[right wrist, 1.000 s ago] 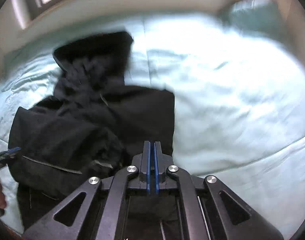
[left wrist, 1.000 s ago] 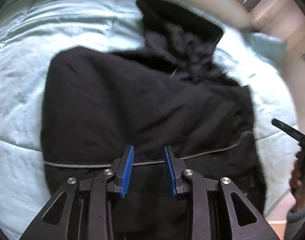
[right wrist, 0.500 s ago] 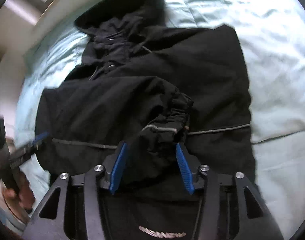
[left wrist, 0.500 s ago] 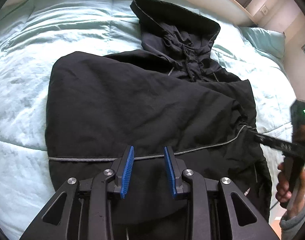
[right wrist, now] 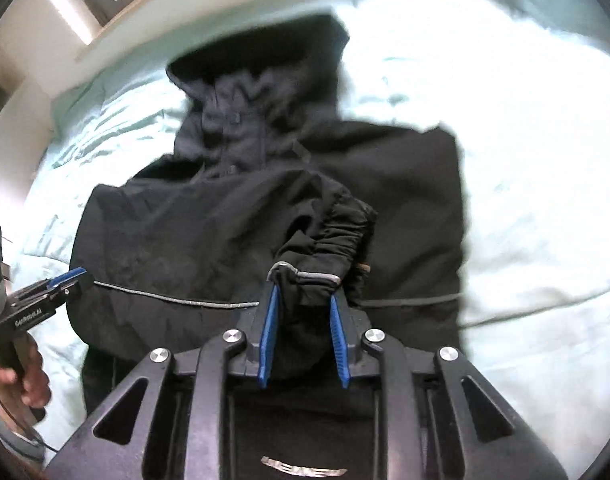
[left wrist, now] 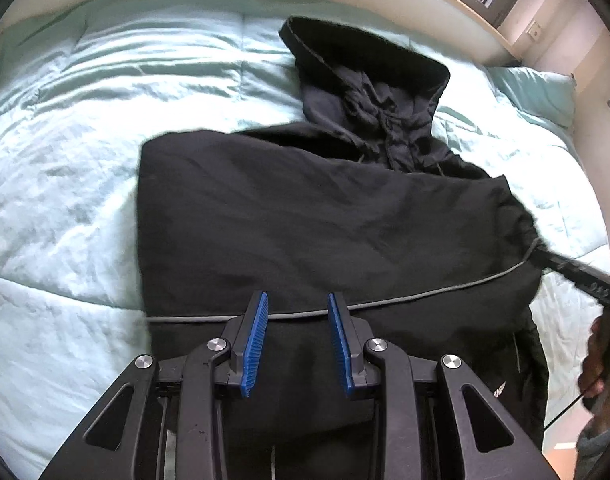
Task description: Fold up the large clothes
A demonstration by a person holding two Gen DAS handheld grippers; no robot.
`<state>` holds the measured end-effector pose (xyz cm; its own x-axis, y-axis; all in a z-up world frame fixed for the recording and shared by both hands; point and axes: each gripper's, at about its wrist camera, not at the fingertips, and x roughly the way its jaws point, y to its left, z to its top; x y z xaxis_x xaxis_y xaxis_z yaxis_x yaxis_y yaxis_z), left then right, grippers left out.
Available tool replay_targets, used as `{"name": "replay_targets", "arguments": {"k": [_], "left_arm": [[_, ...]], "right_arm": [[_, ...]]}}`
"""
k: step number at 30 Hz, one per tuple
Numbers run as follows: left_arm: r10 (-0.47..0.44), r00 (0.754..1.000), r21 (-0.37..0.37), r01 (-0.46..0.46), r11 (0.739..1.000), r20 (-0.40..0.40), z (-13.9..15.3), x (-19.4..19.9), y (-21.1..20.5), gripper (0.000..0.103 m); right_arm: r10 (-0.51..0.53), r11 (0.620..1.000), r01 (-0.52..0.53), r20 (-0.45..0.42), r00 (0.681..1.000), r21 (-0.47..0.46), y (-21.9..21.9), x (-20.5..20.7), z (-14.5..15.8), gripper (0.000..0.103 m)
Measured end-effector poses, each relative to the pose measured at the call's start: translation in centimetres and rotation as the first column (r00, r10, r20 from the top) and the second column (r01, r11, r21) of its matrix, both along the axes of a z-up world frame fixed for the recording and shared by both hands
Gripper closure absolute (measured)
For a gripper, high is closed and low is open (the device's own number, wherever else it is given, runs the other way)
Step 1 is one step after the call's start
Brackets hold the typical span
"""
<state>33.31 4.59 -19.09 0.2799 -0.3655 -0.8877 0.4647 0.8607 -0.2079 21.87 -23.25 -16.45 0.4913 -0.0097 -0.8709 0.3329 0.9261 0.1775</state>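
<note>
Black hooded jacket [left wrist: 305, 216] lies flat on the bed [left wrist: 65, 200], hood [left wrist: 369, 76] toward the far wall, sleeves folded across the body. A pillow [left wrist: 537, 96] sits at the far corner.

Left tool [left wrist: 297, 340] hovers over the lower body near the grey piping [left wrist: 425, 296], blue pads spread apart, nothing between them. Right tool [right wrist: 303, 332] has the elastic cuff [right wrist: 329, 248] bunched between its pads, pads part way in; likely pinching it, though blur makes contact hard to confirm.

Handling, as a judgement: the shell looks like thin padded synthetic, so soft, light for its bulk, and slick on the satin bedding. It should slide when dragged and spring back out of creases. The cuff's gathered elastic gives a thick, sure bite. The piping seam and hem edges are firmer than the open panel, which would just pucker. Pinch deep at a seam or hem corner, lift and lay it over, don't drag.
</note>
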Motion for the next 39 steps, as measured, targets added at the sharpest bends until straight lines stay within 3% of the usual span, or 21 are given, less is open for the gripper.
{"name": "replay_targets", "arguments": {"k": [5, 7, 10, 14, 18, 21, 26, 28, 31, 34, 36, 39], "left_arm": [[-0.02, 1.0, -0.026, 0.02, 0.999, -0.007, -0.1, 0.7, -0.6, 0.071], [-0.041, 0.999, -0.042, 0.04, 0.998, -0.035, -1.5, 1.1, -1.4, 0.071], [-0.047, 0.998, 0.01, 0.048, 0.999, -0.039, -3.7, 1.7, -2.7, 0.071], [-0.04, 0.996, -0.043, 0.037, 0.998, -0.076, -6.2, 2.8, -2.7, 0.072], [-0.057, 0.993, -0.059, 0.051, 0.997, -0.1, -5.5, 3.2, -2.5, 0.071], [-0.079, 0.996, -0.038, 0.078, 0.996, -0.048, -2.7, 2.9, -2.1, 0.071], [-0.081, 0.995, -0.051, 0.085, 0.995, 0.063, 1.5, 3.7, -2.1, 0.07], [-0.053, 0.996, -0.03, 0.055, 0.998, 0.071, 1.1, 5.3, -2.8, 0.069], [-0.005, 1.0, 0.028, 0.004, 1.0, 0.03, -1.8, 8.0, -4.1, 0.069], [0.026, 0.999, 0.174, -0.02, 0.985, -0.035, -6.6, 9.8, -4.6, 0.068], [0.045, 0.997, 0.148, -0.037, 0.988, -0.055, -7.7, 10.5, -4.1, 0.067], [0.049, 0.998, 0.116, -0.044, 0.992, -0.041, -6.4, 10.4, -3.6, 0.067]], "right_arm": [[-0.079, 0.979, 0.077, 0.0, 0.997, -0.189, -3.4, -0.3, 1.1, 0.076], [-0.098, 0.977, 0.089, -0.039, 0.994, -0.194, -4.9, 0.6, -1.2, 0.076], [-0.088, 0.985, 0.065, -0.137, 0.987, -0.162, -6.1, 2.1, -6.6, 0.076], [-0.069, 0.986, 0.04, -0.177, 0.982, -0.16, -6.2, 2.8, -10.1, 0.07], [-0.043, 0.985, 0.012, -0.178, 0.983, -0.171, -6.2, 2.6, -9.4, 0.067], [-0.033, 0.993, 0.016, -0.15, 0.988, -0.118, -6.6, 1.3, -7.0, 0.062], [-0.069, 0.995, 0.068, -0.007, 0.998, -0.075, -7.0, 0.5, -2.4, 0.036], [-0.048, 0.996, 0.048, 0.001, 0.999, -0.076, -6.3, 2.8, -2.5, 0.036], [0.003, 0.998, -0.005, -0.026, 1.0, -0.057, -4.8, 6.4, -4.8, 0.037], [0.01, 0.998, -0.022, -0.188, 0.982, -0.06, -4.5, 9.4, -10.7, 0.046], [0.008, 1.0, -0.01, -0.174, 0.985, -0.008, -5.2, 9.5, -12.5, 0.046], [0.01, 1.0, -0.01, -0.163, 0.987, 0.001, -5.7, 9.0, -11.8, 0.05]]}}
